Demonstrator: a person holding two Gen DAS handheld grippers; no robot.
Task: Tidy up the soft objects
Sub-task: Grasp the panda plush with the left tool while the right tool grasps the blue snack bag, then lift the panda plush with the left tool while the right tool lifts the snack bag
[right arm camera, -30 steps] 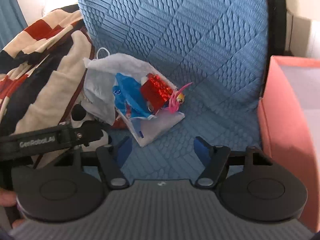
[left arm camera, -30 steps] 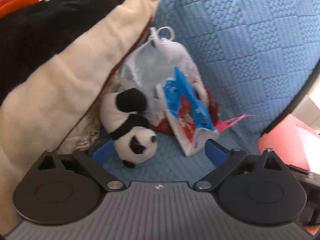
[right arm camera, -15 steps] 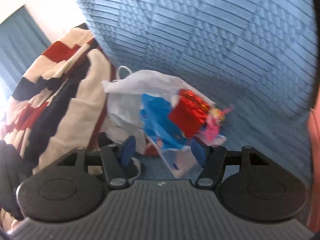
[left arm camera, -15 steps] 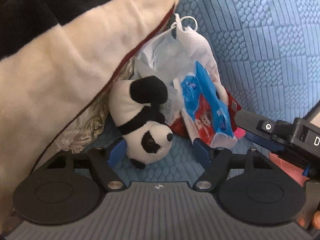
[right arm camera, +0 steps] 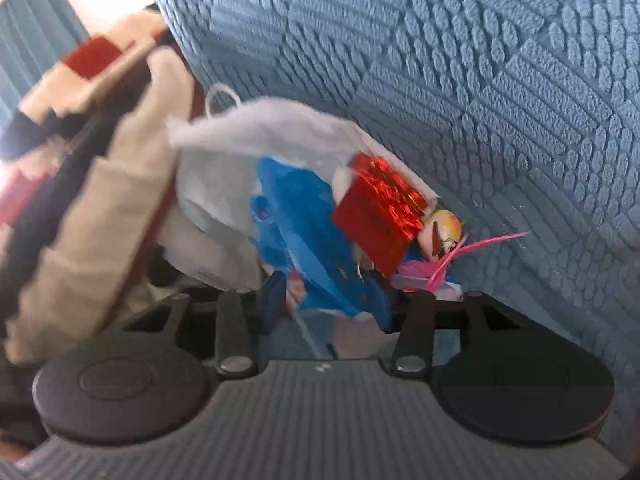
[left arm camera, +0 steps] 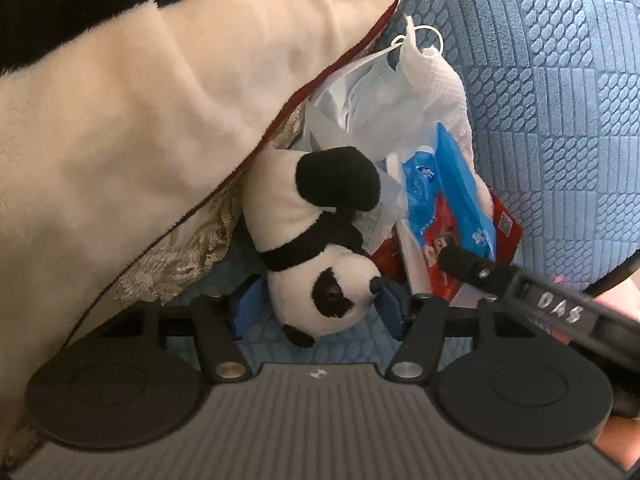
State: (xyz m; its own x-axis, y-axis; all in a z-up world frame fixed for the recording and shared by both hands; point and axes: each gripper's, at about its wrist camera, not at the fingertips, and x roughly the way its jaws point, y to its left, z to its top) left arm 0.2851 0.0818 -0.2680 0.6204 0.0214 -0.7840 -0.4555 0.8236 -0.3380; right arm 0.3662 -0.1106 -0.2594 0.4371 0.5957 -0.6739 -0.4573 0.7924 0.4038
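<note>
Now the left gripper has the panda plush head-first between its blue pads, jaws just been closing, the left pad tight against the head and the right one at the snout (a full pinch I cannot confirm). Its body runs straight away from the tool, long axis in line with the fingers, tucked under the cream blanket off to the left. Over on the right gripper, jaws also closing in, the blue wipes pack sits between the pads. Beyond that, the red foil box and pink feather toy, then the white cloth against the blue quilted cushion.
</note>
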